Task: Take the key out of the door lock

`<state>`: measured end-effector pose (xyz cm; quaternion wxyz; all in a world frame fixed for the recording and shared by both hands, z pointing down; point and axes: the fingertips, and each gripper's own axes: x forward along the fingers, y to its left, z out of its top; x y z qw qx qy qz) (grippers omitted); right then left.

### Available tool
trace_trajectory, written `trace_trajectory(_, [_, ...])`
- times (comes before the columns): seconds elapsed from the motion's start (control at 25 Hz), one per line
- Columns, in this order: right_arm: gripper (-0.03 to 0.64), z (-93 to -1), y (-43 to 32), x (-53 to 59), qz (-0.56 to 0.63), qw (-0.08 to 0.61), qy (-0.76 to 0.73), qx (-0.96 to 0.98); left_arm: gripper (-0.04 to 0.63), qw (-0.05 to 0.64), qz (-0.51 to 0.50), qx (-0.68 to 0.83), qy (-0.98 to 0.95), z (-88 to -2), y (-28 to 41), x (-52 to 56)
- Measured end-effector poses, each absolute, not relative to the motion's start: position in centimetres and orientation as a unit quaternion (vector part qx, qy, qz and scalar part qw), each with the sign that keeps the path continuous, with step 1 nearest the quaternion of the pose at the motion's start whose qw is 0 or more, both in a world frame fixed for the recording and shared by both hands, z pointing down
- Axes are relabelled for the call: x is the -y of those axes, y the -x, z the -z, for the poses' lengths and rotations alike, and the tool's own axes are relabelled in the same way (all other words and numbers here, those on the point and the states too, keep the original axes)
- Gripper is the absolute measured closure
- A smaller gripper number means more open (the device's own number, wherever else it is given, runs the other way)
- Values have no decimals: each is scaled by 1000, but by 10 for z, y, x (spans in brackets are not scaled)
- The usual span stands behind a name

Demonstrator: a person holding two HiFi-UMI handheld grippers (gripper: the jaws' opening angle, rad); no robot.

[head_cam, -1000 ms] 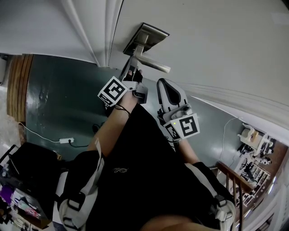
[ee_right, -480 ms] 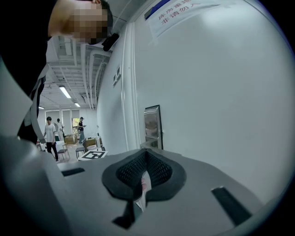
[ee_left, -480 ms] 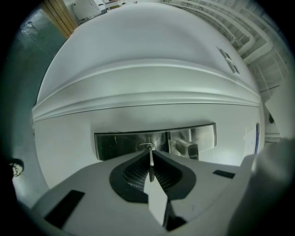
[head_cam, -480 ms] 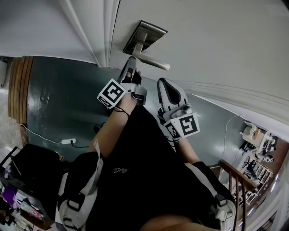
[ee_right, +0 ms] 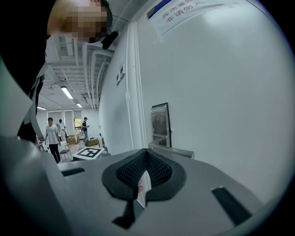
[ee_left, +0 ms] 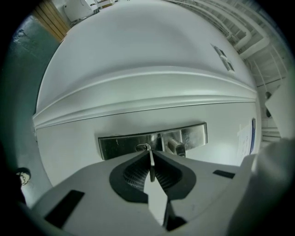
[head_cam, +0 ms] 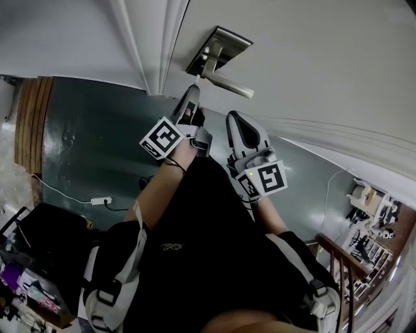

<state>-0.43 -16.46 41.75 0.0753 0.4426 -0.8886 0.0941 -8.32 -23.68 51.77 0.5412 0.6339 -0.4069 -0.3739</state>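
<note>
A steel lock plate (head_cam: 221, 44) with a lever handle (head_cam: 229, 84) sits on the white door. In the left gripper view the plate (ee_left: 120, 145) lies straight ahead, with its keyhole (ee_left: 143, 147) just beyond the jaw tips. My left gripper (ee_left: 150, 152) is shut on the thin metal key (ee_left: 151, 166), held edge-on between the pads. In the head view the left gripper (head_cam: 194, 90) stands a short gap off the plate. My right gripper (head_cam: 233, 118) hangs beside it, to the right and lower, shut with nothing held. The right gripper view shows its jaws (ee_right: 146, 152) closed alongside the door, the plate (ee_right: 160, 122) ahead.
The door frame (head_cam: 153, 45) runs left of the lock. A cable and power strip (head_cam: 101, 201) lie on the dark green floor. A wooden railing (head_cam: 338, 257) is at lower right. A paper notice (ee_right: 184, 11) hangs on the door. People (ee_right: 53, 136) stand far off.
My left gripper has drawn back a little from the lock plate, jaws still shut on the key. The right gripper has stayed where it was.
</note>
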Motion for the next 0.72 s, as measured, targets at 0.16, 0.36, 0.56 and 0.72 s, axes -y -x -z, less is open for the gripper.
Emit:
trace_trajectory(0.16, [609,-420,13,160,-97,76,-443,888,560,538,363,408,-642,-515,93,226])
trace_trajectory(0.36, [609,-425,19,149,-103,84,-450,883,560,542,350,408,-646,-514,106,211])
trace_trajectory(0.56, [609,-427,17,139,-107,87,-456,879,560,538,344,400,-657,-509,108,197])
trace_trajectory(0.72, [609,-425,13,132,-104,83,-454,881,560,523,333,404,-672,-501,108,180])
